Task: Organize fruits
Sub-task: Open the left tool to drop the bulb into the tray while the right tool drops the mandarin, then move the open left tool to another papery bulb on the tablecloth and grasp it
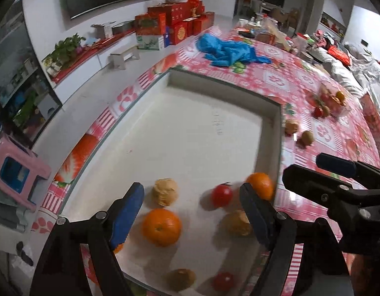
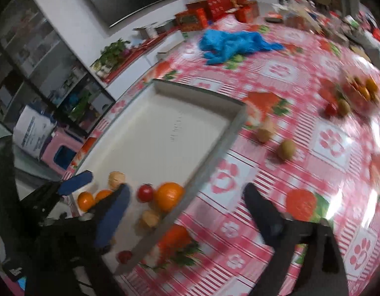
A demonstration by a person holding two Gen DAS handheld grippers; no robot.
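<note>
A white tray (image 1: 278,135) lies on the pink patterned tablecloth, with fruit gathered at its near end. There a large orange (image 1: 161,227), a walnut (image 1: 164,192), a red tomato (image 1: 221,195) and a second orange (image 1: 260,185) rest on its floor. My left gripper (image 1: 191,212) hangs open above them, its blue pads wide apart and touching nothing. My right gripper (image 2: 187,213) is open too and empty, straddling the tray's right rim (image 2: 214,157). Outside the tray, a walnut (image 2: 264,133) and a kiwi (image 2: 286,149) lie on the cloth.
A clear container of mixed fruit (image 2: 362,88) stands at the far right, with a tomato (image 2: 331,109) and a kiwi (image 2: 344,107) beside it. A crumpled blue plastic sheet (image 1: 227,49) lies beyond the tray. Boxes and clutter crowd the table's far end.
</note>
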